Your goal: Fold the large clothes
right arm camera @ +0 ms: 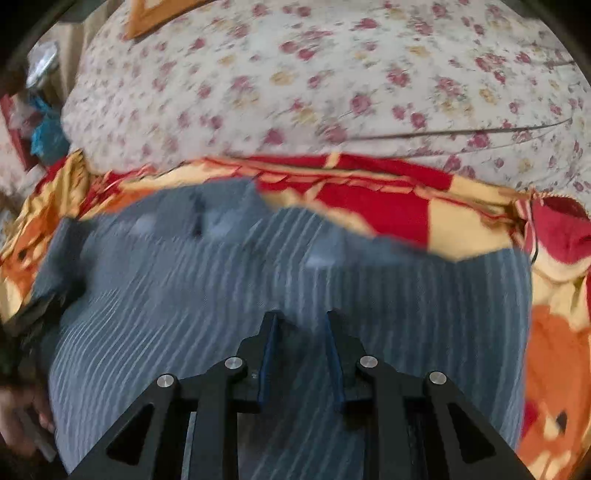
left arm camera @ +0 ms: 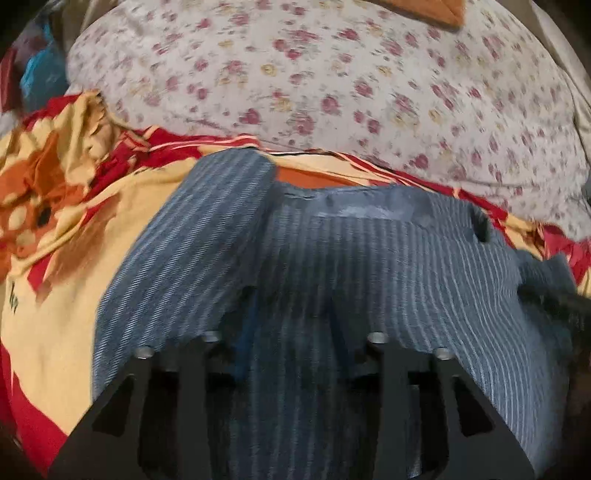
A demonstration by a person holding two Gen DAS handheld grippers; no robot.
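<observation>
Around you lies a red, yellow and orange patterned blanket (left arm camera: 74, 206) spread over the bed, and behind it a pale sheet with small red flowers (left arm camera: 332, 81). An orange cushion corner (left arm camera: 436, 11) shows at the far edge, and blue clutter (left arm camera: 40, 74) sits off to the left. The blue striped garment (left arm camera: 332, 266) you are folding lies on the patterned blanket, one edge doubled over toward the flowered sheet; it fills the space under both tools.

Your left gripper (left arm camera: 291, 317) hangs over the striped cloth with its fingers moderately apart, though they are blurred and you cannot tell whether they touch it. Your right gripper (right arm camera: 301, 321) has its fingers (right arm camera: 267, 354) set narrow, with nothing pinched between them and the garment beneath.
</observation>
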